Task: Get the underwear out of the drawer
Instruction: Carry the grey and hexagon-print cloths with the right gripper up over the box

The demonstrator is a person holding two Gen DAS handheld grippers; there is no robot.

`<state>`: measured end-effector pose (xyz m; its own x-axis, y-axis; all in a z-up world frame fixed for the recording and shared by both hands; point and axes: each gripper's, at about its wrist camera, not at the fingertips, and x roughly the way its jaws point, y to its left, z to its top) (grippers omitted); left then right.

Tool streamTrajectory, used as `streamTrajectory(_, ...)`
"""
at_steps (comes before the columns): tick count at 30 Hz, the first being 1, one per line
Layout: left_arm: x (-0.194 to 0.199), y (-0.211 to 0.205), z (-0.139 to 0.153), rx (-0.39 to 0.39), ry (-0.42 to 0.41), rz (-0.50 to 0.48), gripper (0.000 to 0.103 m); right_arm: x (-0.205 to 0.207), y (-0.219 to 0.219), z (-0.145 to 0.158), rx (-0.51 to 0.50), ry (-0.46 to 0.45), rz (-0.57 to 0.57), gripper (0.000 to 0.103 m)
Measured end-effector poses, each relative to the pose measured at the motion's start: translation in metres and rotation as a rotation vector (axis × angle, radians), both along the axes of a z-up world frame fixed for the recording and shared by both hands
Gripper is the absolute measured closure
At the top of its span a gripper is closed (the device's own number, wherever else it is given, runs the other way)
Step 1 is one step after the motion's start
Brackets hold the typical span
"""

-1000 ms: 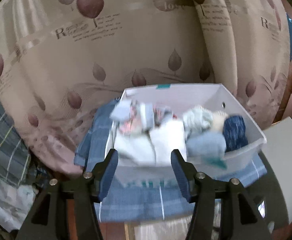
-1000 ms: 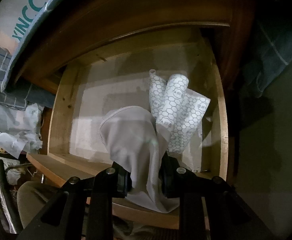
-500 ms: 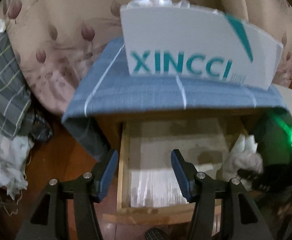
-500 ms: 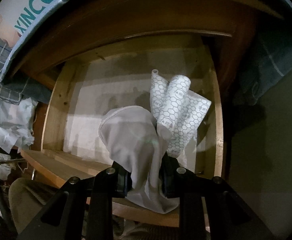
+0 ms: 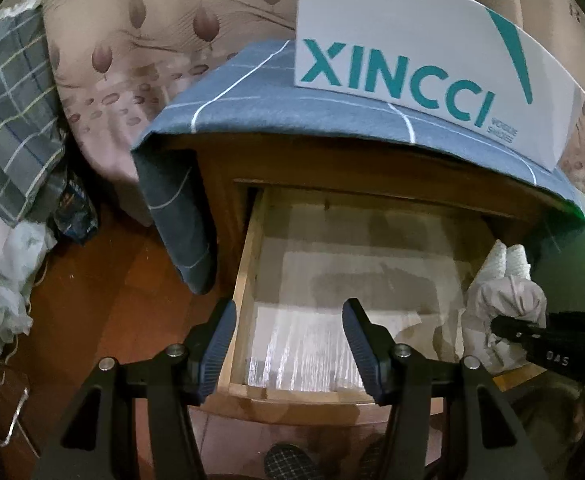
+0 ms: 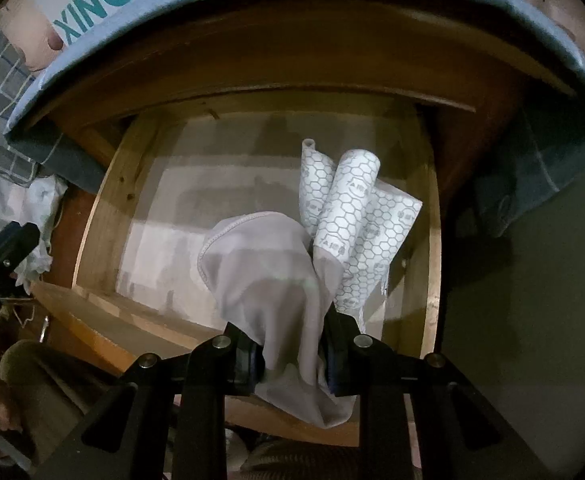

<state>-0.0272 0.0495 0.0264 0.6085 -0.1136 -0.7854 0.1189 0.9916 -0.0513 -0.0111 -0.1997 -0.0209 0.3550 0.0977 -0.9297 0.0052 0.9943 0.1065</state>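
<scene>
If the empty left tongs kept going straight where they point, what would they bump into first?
Probably the paper-lined floor of the open drawer. The left tongs are open and aimed down into it, with nothing showing between their tips and the lining. Depth is hard to judge through this lens.

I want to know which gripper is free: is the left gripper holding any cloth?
No. The left gripper is open with nothing between its fingers, above the open drawer; the right gripper holds the underwear.

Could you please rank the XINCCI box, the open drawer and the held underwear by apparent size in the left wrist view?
1. open drawer and XINCCI box: look alike, and the box is cut off by the frame.
2. underwear, clearly smallest, clamped in the right gripper.
</scene>
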Motion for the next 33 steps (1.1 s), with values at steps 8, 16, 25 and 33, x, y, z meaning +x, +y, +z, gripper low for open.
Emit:
streamTrajectory(8, 0.001, 0.005, -0.001, -0.019, 0.000, 0.020, 0.046, -0.008, 0.004, 0.036, 0.002, -0.048, 0.030, 0.081)
streamTrajectory(16, 0.002, 0.007, -0.001, -0.029, 0.008, 0.023, 0.046, -0.011, 0.009, 0.129, -0.008, -0.169, 0.086, 0.083)
streamTrajectory(25, 0.002, 0.011, -0.003, -0.044, 0.017, 0.036, 0.046, -0.016, 0.028, 0.235, -0.020, -0.318, 0.159, 0.098)
streamTrajectory(33, 0.002, 0.015, -0.002, -0.062, 0.023, 0.052, 0.046, 0.003, 0.053, 0.205, 0.020, -0.204, 0.232, 0.098)
